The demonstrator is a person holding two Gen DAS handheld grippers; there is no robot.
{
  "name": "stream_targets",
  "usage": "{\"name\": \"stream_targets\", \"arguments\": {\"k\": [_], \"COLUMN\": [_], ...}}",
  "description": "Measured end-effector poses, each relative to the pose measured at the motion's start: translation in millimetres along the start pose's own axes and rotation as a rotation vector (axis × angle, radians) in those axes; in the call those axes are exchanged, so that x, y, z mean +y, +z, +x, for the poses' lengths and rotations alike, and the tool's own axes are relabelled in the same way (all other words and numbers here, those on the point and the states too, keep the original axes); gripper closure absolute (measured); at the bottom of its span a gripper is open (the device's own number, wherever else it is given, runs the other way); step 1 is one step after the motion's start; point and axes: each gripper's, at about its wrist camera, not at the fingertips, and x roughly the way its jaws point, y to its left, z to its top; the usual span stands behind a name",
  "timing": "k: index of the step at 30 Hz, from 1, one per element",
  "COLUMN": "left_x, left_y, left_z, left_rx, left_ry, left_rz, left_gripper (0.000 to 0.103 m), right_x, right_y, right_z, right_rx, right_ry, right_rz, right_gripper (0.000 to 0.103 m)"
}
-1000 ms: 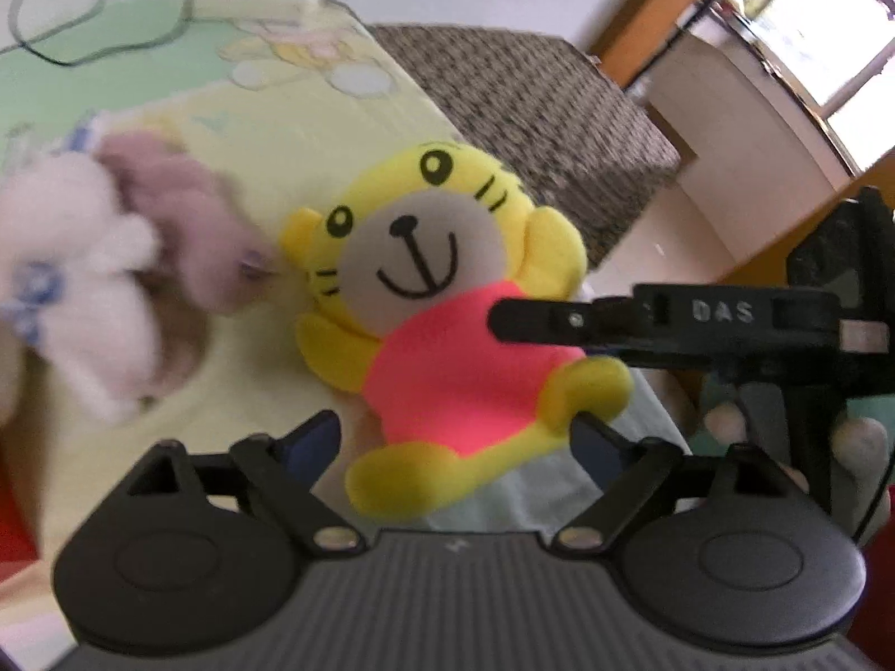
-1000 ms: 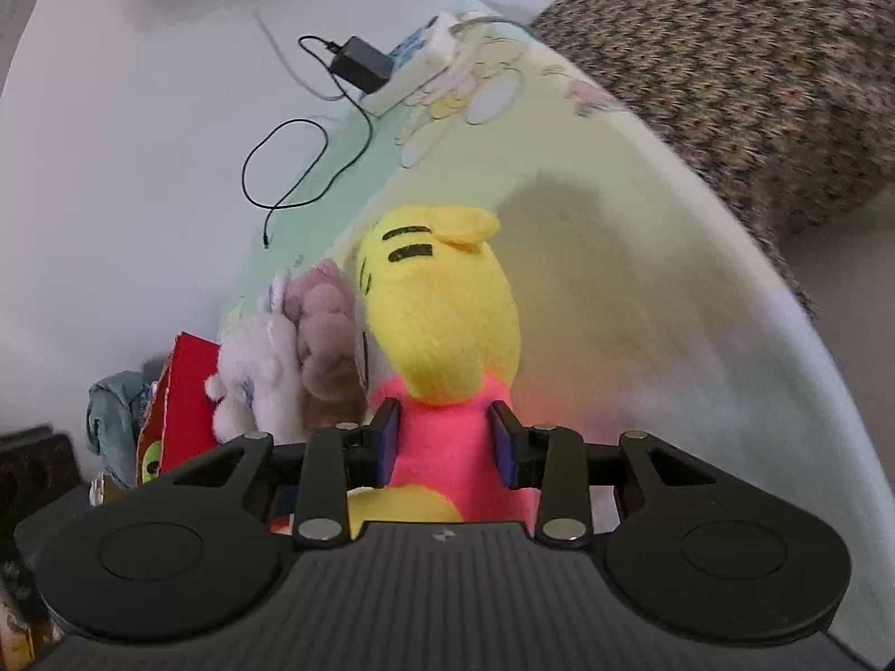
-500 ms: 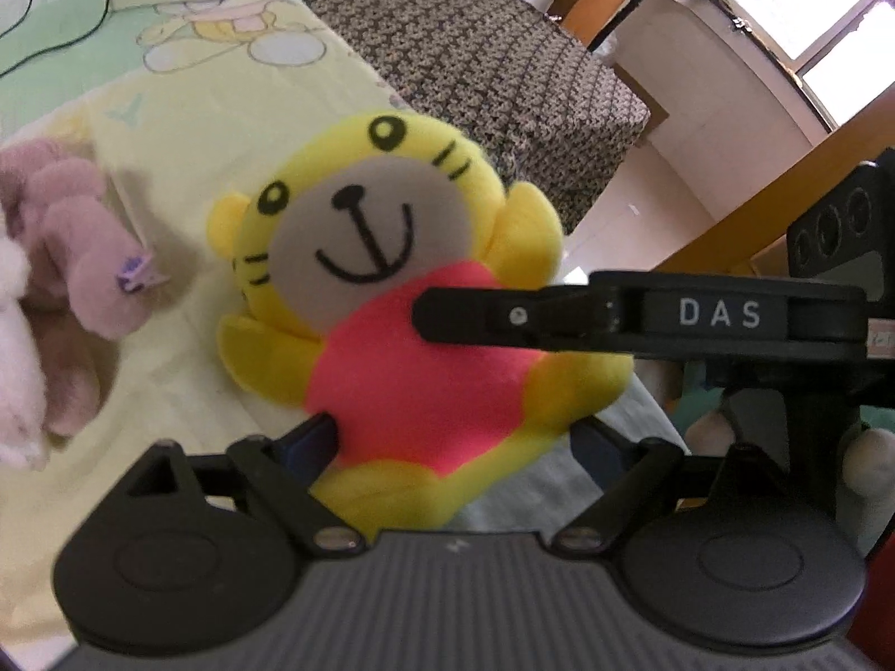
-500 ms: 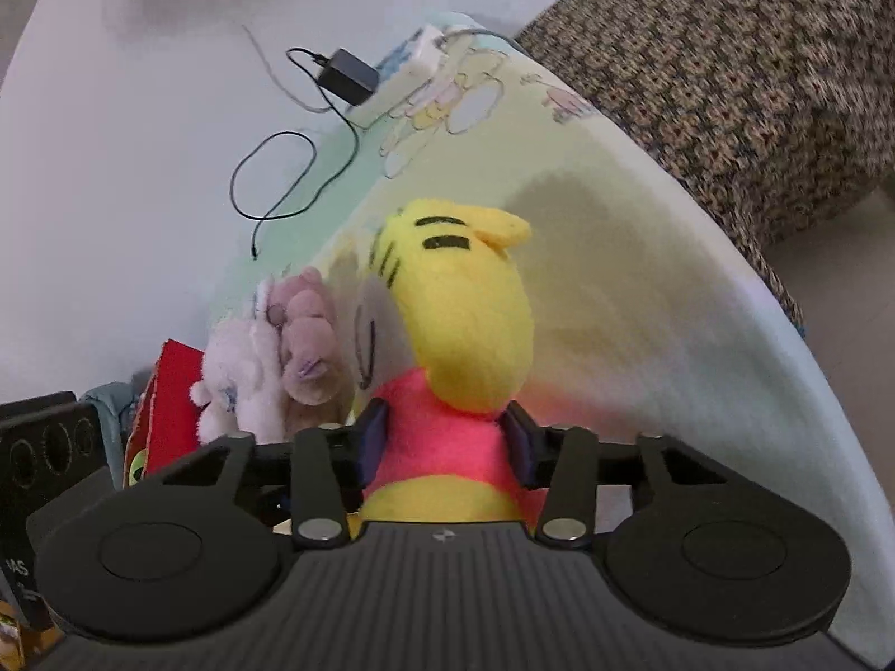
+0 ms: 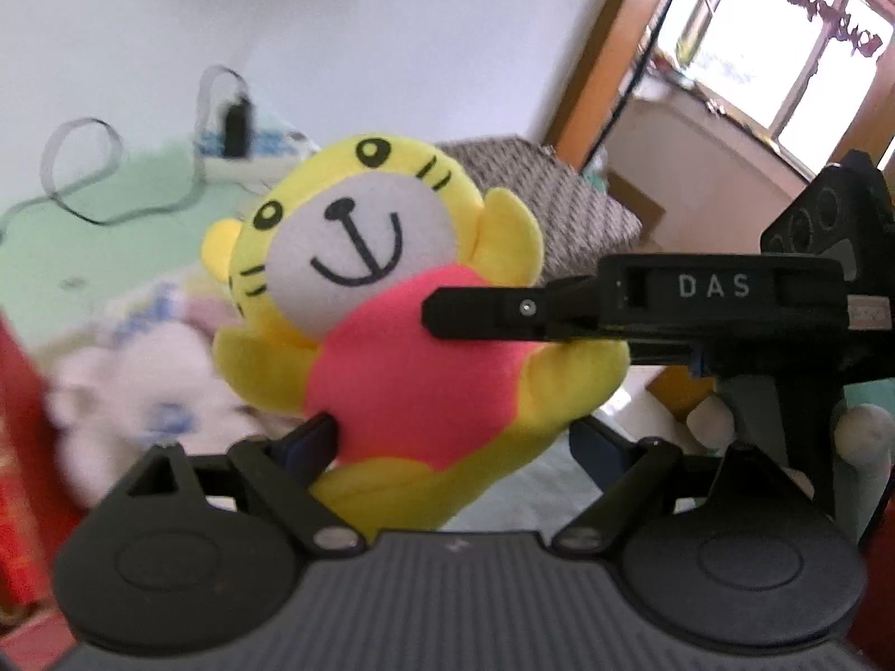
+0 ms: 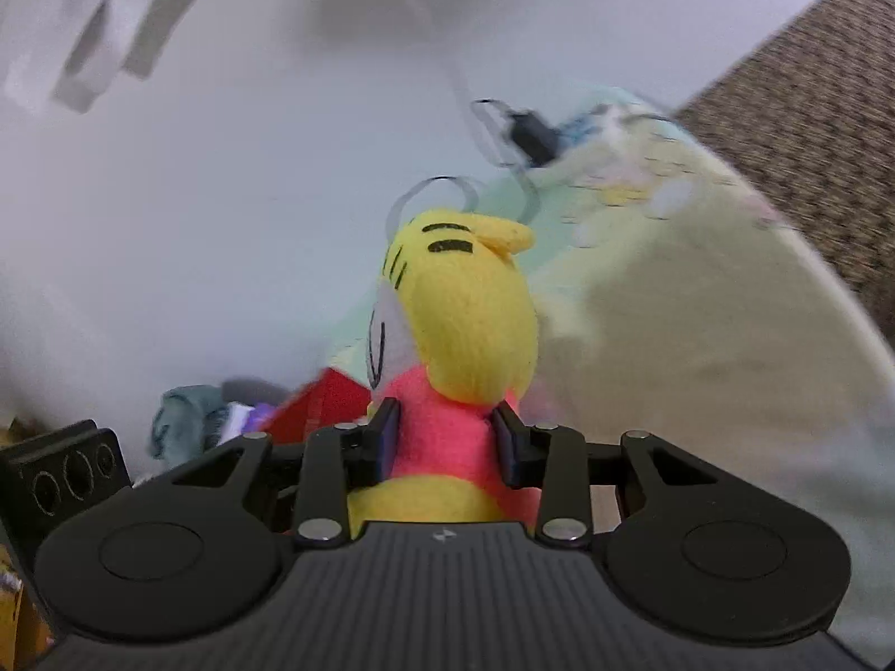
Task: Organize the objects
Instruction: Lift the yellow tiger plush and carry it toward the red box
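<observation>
A yellow tiger plush with a pink shirt (image 5: 391, 302) is held up above the bed. My right gripper (image 6: 447, 436) is shut on the plush's pink body (image 6: 447, 430); it reaches in from the right in the left wrist view (image 5: 475, 310). My left gripper (image 5: 453, 436) is open, with the plush's lower body between its spread fingers. Its left fingertip (image 5: 313, 436) touches the pink shirt. Whether it bears any weight I cannot tell.
A white plush (image 5: 145, 397) lies blurred on the pastel bedsheet (image 5: 112, 235) at the left. A power strip with a black adapter and cable (image 5: 235, 128) lies by the wall. A brown patterned cover (image 6: 811, 112) lies at the right. Red fabric (image 5: 17, 419) sits at the left edge.
The right gripper has lifted the tiger plush up off the bed, and both views have tilted up toward the wall. The left gripper has stayed open under the plush.
</observation>
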Motion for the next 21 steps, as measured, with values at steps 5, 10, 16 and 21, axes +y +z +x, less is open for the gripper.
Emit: {"name": "stream_targets", "arguments": {"k": [5, 10, 16, 21], "left_x": [38.3, 84.3, 138.9, 174.7], "left_y": [-7.0, -21.8, -40.4, -48.5], "left_z": [-59.2, -105.9, -131.1, -121.0], "left_rx": [-0.077, -0.131, -0.124, -0.061], "left_ry": [0.056, 0.097, 0.107, 0.087], "left_rz": [-0.033, -0.090, -0.147, -0.180], "left_gripper": [0.014, 0.014, 0.014, 0.015], "right_x": [56.8, 109.0, 152.8, 173.6], "right_y": [-6.9, -14.6, -35.4, -56.1], "right_z": [31.8, 72.8, 120.7, 150.0], "right_rx": [0.026, 0.052, 0.063, 0.085], "right_ry": [0.065, 0.092, 0.025, -0.119], "right_rz": [-0.063, -0.097, -0.144, -0.188], "right_gripper": [0.065, 0.065, 0.066, 0.067]}}
